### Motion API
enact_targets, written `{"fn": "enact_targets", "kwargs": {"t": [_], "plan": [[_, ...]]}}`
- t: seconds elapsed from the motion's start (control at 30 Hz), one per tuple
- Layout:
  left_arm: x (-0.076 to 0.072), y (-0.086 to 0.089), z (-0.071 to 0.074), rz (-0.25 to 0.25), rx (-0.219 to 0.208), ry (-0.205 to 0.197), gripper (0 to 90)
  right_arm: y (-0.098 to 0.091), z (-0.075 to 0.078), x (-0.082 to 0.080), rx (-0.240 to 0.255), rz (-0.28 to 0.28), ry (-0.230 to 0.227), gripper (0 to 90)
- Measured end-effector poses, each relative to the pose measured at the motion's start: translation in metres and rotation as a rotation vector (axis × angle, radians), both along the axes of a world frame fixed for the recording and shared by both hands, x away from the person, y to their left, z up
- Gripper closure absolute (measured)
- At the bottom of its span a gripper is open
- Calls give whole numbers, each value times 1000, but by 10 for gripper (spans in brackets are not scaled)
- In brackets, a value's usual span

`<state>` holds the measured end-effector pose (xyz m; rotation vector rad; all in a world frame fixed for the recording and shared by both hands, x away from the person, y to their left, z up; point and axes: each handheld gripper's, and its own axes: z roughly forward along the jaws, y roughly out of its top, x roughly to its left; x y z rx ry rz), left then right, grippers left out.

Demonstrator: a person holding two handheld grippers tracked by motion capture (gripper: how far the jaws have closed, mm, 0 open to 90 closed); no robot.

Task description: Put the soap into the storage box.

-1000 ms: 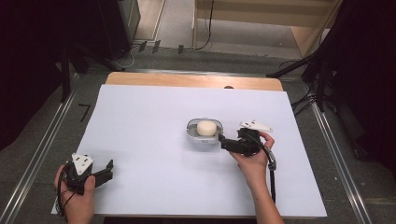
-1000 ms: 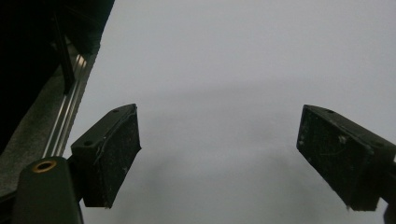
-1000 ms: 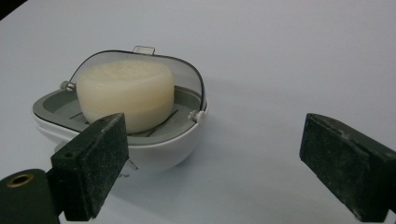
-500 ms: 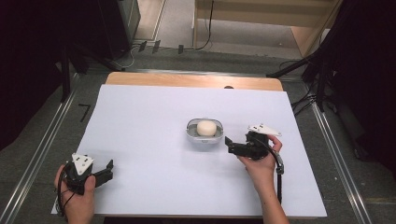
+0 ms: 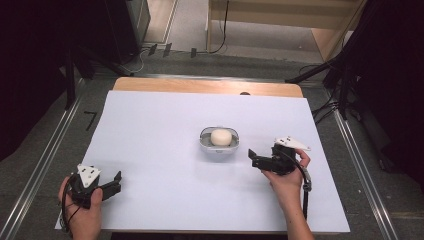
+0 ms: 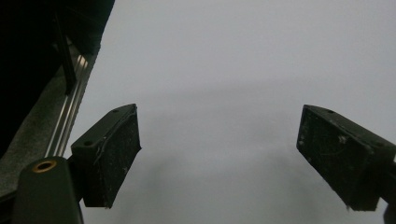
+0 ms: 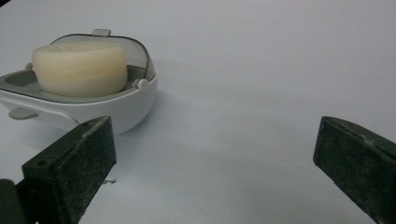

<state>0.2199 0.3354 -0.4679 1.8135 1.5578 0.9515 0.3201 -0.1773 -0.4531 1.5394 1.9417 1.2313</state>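
Note:
A white soap dish [image 5: 218, 147] with a grey inner tray stands at the middle of the white sheet, holding a round cream soap bar [image 5: 220, 136]. My right gripper [image 5: 253, 158] lies just right of the dish, pointing at it with a small gap between. Its jaws are opening, and nothing is between them. In the right gripper view the dish [image 7: 116, 105] and soap [image 7: 79, 67] sit beyond the left jaw of the right gripper [image 7: 215, 140]. My left gripper [image 5: 116, 183] rests open at the near left corner, and the left gripper [image 6: 219, 135] has bare sheet between its jaws.
The white sheet [image 5: 165, 120] covers a wooden table whose far edge [image 5: 200, 86] shows. Metal rails [image 5: 45, 155] run along both sides. Dark stands and cables [image 5: 340, 75] lie on the floor beyond the table.
My right gripper has drawn back from the dish's rim, to the right and slightly nearer the front edge, with its jaws spreading. The dish, the soap and the left gripper have stayed put.

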Motion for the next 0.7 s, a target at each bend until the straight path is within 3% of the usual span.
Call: {"fn": "enact_targets", "kwargs": {"t": [0.7], "plan": [[0,0,0,0,4,-2,144,-32,-14,-11,-7,-60,19,0]]}}
